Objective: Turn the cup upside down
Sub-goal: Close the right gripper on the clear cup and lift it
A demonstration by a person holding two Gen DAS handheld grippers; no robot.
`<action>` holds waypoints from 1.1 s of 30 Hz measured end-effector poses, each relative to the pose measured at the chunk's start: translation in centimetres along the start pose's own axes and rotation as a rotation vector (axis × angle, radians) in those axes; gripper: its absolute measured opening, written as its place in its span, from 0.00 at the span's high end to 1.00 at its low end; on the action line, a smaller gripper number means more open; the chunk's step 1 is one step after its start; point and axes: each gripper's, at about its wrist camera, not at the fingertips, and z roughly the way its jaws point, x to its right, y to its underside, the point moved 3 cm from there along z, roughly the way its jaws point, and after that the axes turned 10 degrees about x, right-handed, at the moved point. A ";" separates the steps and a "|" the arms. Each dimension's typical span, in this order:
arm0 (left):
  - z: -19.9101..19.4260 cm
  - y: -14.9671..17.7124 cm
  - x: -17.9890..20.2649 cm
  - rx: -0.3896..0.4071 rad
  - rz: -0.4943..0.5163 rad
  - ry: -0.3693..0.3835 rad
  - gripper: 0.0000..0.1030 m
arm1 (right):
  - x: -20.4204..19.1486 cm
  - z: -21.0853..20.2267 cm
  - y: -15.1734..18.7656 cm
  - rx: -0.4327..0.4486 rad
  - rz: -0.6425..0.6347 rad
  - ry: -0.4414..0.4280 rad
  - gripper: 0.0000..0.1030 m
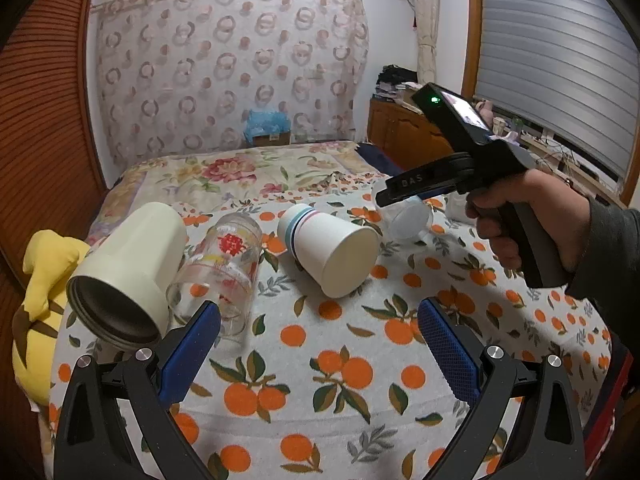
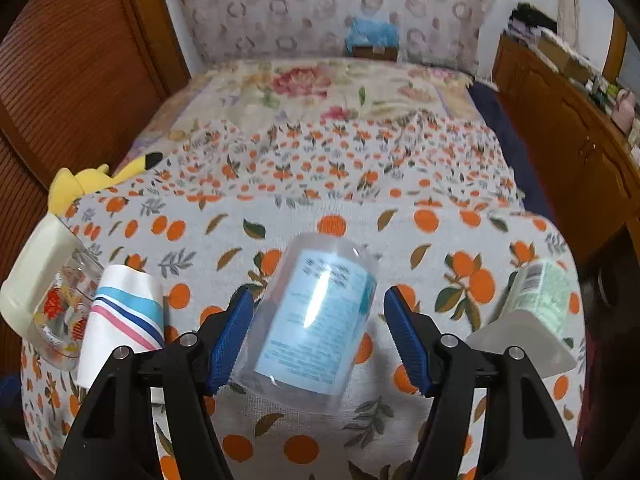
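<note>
A clear plastic cup with a blue label lies on its side on the orange-print cloth, between the open fingers of my right gripper; the left blue pad is close to it, the right pad stands apart. In the left wrist view this cup shows under the right gripper's body. My left gripper is open and empty above bare cloth, in front of a white paper cup with stripes lying on its side.
A cream tumbler and a printed clear glass lie on their sides at the left. A yellow plush sits at the left edge. A green-labelled pack lies to the right. Wooden wall left, cabinet right.
</note>
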 end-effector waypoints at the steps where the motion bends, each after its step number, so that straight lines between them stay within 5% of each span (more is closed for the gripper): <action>1: -0.1 0.1 0.0 0.000 -0.002 0.000 0.08 | 0.0 0.2 0.2 -0.013 0.003 0.000 0.32; 5: -0.6 0.3 -0.3 -0.003 -0.015 0.000 0.08 | -0.4 1.0 0.9 -0.057 0.009 0.002 0.41; 13: -2.9 1.0 -0.9 0.009 -0.031 -0.042 0.08 | -0.6 -3.7 2.3 0.008 -0.024 -0.045 0.42; 22: -3.8 2.0 -1.7 -0.007 -0.070 -0.088 0.08 | -5.0 -10.2 8.5 0.062 -0.117 -0.175 0.42; 33: -5.1 3.4 -3.2 -0.037 -0.081 -0.124 0.08 | -9.3 -11.3 14.6 0.010 -0.141 -0.254 0.42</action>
